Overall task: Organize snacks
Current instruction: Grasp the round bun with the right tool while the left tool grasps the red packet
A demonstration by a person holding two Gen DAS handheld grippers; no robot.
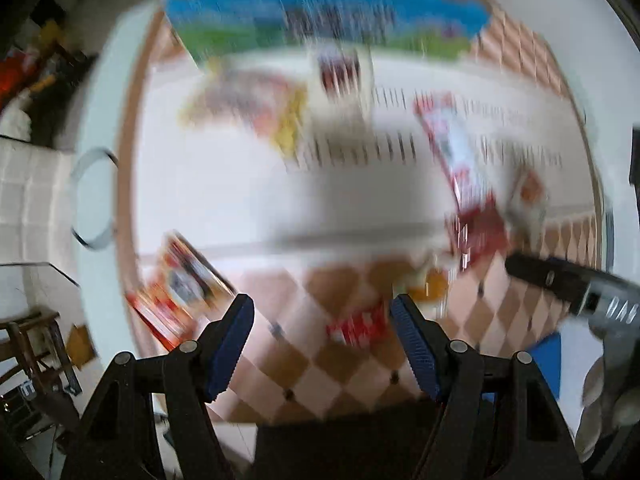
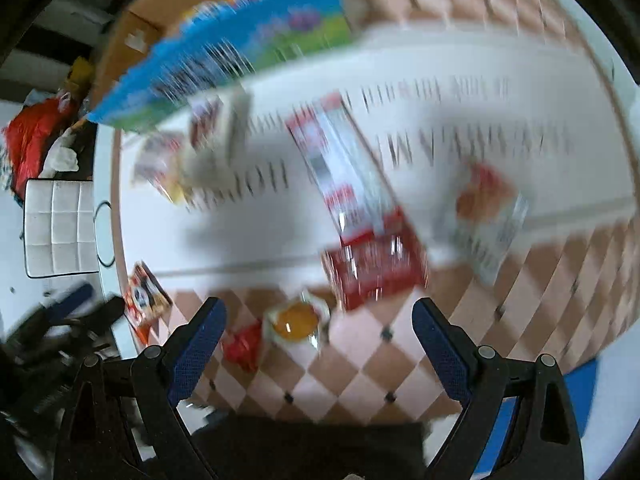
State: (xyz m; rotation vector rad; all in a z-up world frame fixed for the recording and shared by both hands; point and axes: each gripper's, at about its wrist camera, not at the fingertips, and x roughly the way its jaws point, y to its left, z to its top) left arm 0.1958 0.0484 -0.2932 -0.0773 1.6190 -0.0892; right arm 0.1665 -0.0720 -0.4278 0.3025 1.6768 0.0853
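Observation:
Both views are smeared by motion. Snack packs lie scattered on a table with a checkered cloth (image 1: 304, 364) and a white printed strip. A blue-and-green box (image 1: 320, 12) (image 2: 248, 40) stands at the far edge. A long red-and-white pack (image 1: 460, 160) (image 2: 348, 184) lies across the strip. A small red packet (image 1: 356, 326) (image 2: 244, 344) sits between the fingers of my left gripper (image 1: 322, 334), which is open and above it. An orange jelly cup (image 2: 296, 322) lies below my open right gripper (image 2: 318, 342). An orange-red box (image 1: 180, 284) (image 2: 146, 300) rests at the left edge.
A yellow-and-white bag (image 1: 248, 108) (image 2: 168, 160) and a small carton (image 1: 344, 76) lie at the back. A clear packet with an orange label (image 2: 484, 208) is on the right. The other gripper (image 1: 560, 284) shows at right. A white stool (image 2: 60, 228) stands beyond the table's left edge.

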